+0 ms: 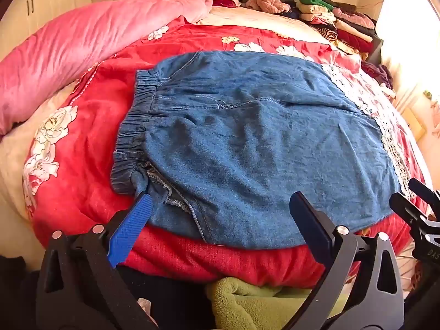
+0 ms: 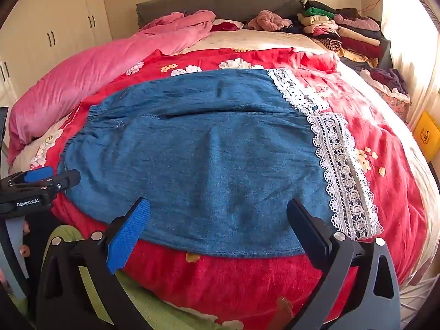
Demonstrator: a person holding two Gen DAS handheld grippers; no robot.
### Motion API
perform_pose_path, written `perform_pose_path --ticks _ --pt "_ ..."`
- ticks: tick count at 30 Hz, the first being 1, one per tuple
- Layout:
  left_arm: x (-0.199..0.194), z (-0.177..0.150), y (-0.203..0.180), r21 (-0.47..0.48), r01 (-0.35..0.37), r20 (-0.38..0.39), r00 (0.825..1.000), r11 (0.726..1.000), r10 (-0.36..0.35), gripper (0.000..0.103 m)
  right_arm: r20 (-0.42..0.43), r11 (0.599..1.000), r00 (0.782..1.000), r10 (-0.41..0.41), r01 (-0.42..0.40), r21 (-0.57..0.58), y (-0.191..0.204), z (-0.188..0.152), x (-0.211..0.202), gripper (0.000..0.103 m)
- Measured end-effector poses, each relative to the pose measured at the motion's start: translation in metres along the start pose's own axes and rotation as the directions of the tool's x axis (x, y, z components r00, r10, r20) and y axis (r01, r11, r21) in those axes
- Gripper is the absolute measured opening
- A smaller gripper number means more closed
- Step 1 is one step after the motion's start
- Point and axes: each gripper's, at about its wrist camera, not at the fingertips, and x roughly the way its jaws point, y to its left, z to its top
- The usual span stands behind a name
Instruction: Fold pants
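Observation:
Blue denim pants [image 1: 247, 137] lie flat on a red floral bedspread [image 1: 82, 143], folded so that one leg covers the other. The elastic waistband [image 1: 137, 126] is at the left and the white lace hem [image 1: 390, 132] at the right. My left gripper [image 1: 220, 203] is open just above the near edge, by the waist end, with nothing between its fingers. In the right wrist view the pants [image 2: 206, 151] fill the middle, and the lace hem [image 2: 341, 170] runs down the right. My right gripper [image 2: 218, 206] is open over the near edge by the hem end. Each gripper shows in the other's view: left gripper [image 2: 55, 176], right gripper [image 1: 409, 192].
A pink duvet [image 1: 82, 41] is bunched along the left of the bed. Stacks of folded clothes [image 2: 343, 30] sit at the far right by the grey headboard [image 2: 220, 0]. A green fleece [image 1: 261, 302] lies below the bed's near edge. Wardrobe doors [image 2: 55, 33] stand at the left.

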Motion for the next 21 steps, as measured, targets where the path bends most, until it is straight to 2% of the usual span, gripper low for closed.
perform_pose_path --ticks 8,9,21 --pt "0.002 0.006 0.008 -0.022 0.014 0.005 1.0 1.0 -0.014 0.094 0.003 1.0 1.0 -0.013 0.013 -0.007 0.005 0.002 -0.003 0.099" --pt "-0.001 0.003 -0.001 0.014 -0.005 0.009 1.0 1.0 0.005 0.094 0.004 1.0 1.0 -0.014 0.014 -0.013 0.007 0.001 -0.002 0.099" --pt "-0.003 -0.002 -0.005 0.029 -0.006 0.011 1.0 1.0 0.006 0.094 0.004 0.999 0.999 -0.031 0.031 -0.025 0.006 0.001 -0.003 0.099"
